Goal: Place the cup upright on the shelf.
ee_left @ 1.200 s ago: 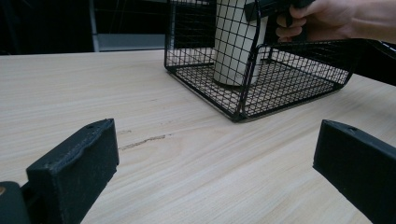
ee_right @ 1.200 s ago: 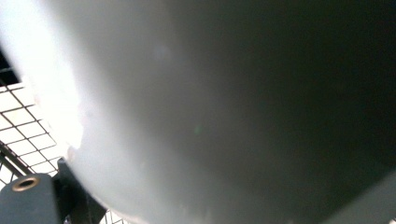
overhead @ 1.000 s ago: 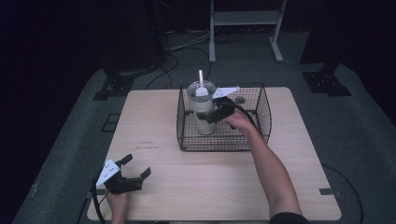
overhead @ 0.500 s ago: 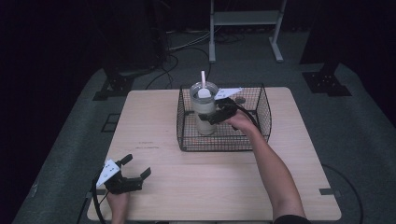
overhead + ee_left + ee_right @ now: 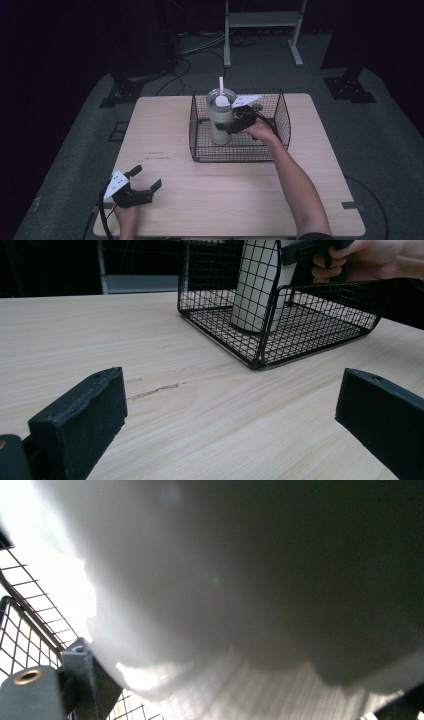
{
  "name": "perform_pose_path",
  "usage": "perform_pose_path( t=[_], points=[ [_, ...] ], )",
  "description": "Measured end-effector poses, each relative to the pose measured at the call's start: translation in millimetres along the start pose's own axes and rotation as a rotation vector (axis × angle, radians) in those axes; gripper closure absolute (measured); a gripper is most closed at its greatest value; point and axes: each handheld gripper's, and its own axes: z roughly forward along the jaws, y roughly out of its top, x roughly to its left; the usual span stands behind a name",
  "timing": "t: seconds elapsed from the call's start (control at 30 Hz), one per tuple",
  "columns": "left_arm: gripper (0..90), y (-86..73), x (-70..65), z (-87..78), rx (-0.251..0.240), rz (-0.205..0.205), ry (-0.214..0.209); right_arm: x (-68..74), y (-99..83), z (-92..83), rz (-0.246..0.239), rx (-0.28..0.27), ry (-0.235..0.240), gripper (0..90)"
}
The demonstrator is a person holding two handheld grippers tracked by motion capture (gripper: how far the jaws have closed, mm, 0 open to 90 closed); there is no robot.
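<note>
The table [image 5: 200,200] is mostly bare wood, and the black wire basket [image 5: 280,135] stands on its far half. Inside the basket, toward its left end, stands the tall pale cup [image 5: 220,122], upright on the mesh floor with a white straw [image 5: 220,86] rising from its lid. My right gripper [image 5: 234,124] reaches in over the basket's near rim and has its jaws clamped around the cup's body; in the right gripper view the cup's pale wall presses right up to the lens. My left gripper [image 5: 145,184] rests at the near left corner of the table, jaws spread wide with nothing between them, well apart from the basket. As I judge it, the grasp is made but the lift out of the basket isn't, and setting the cup on the open table remains.
</note>
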Motion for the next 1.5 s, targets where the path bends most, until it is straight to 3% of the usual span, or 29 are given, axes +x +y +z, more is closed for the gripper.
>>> perform_pose_path(
  t=[0.57,0.73,1.1,1.5],
  points=[
    [0.0,0.0,0.0,-0.2,-0.004,0.000,-0.002,2.6,0.4,-10.6,-0.005,0.027,-0.018,8.7],
    [0.0,0.0,-0.3,-0.1,-0.001,0.002,-0.002,2.1,0.1,-21.8,-0.006,0.021,-0.030,8.7],
    [0.0,0.0,-0.5,0.1,0.002,0.005,-0.001,3.5,1.2,-41.0,0.024,0.015,-0.049,8.8],
    [0.0,-0.1,-1.0,-0.1,0.005,0.010,-0.002,8.5,3.8,-58.5,0.061,0.047,-0.055,8.8]
  ],
)
